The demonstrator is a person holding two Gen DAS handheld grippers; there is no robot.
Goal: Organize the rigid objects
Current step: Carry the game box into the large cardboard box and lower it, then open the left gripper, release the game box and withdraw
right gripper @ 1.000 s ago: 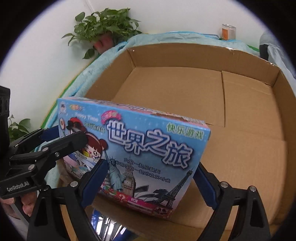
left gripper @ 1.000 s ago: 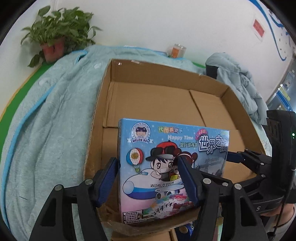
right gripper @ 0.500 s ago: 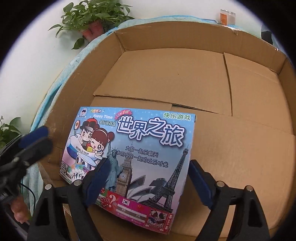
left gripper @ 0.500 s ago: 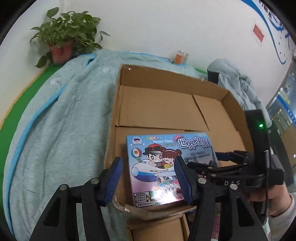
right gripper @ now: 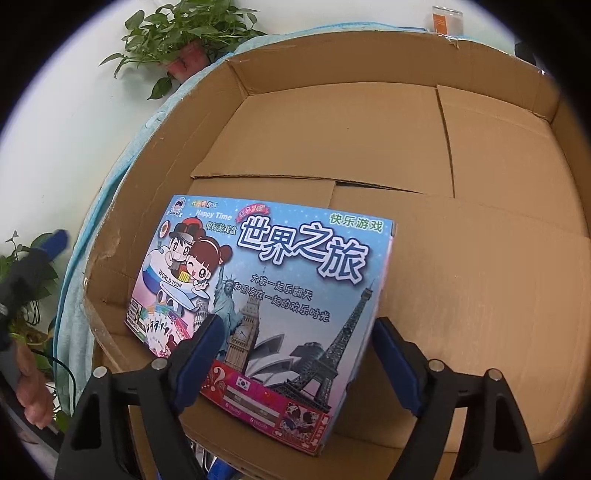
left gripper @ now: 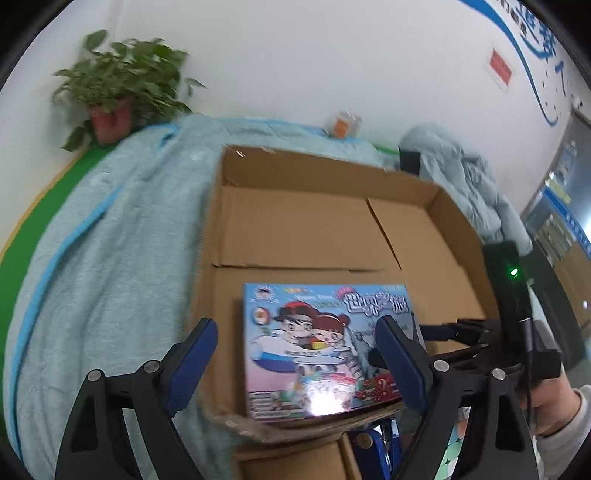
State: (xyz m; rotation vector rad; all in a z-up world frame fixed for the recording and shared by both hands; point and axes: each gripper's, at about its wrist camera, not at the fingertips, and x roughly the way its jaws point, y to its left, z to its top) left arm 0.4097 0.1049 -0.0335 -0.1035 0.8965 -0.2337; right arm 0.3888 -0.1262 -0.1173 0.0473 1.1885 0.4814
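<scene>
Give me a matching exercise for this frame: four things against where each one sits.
Things:
1. game box
2. potted plant
3. orange jar
4. blue blanket

Places:
A. beyond the carton's far wall
B. left of the carton, draped
C. flat in the cardboard carton, near corner
D. far left, by the white wall

Pairs: 1-C, 2-D, 3-A, 4-B

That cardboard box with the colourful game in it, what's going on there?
A person with a gripper in each hand is packing a board game box into a large open cardboard box that sits on a light blue blanket. The game lies in the near left corner of the cardboard box. The left gripper is opening, its fingers clear of the game. The right gripper is closing, with the game's near edge between its fingers, though they do not seem to press on it.
</scene>
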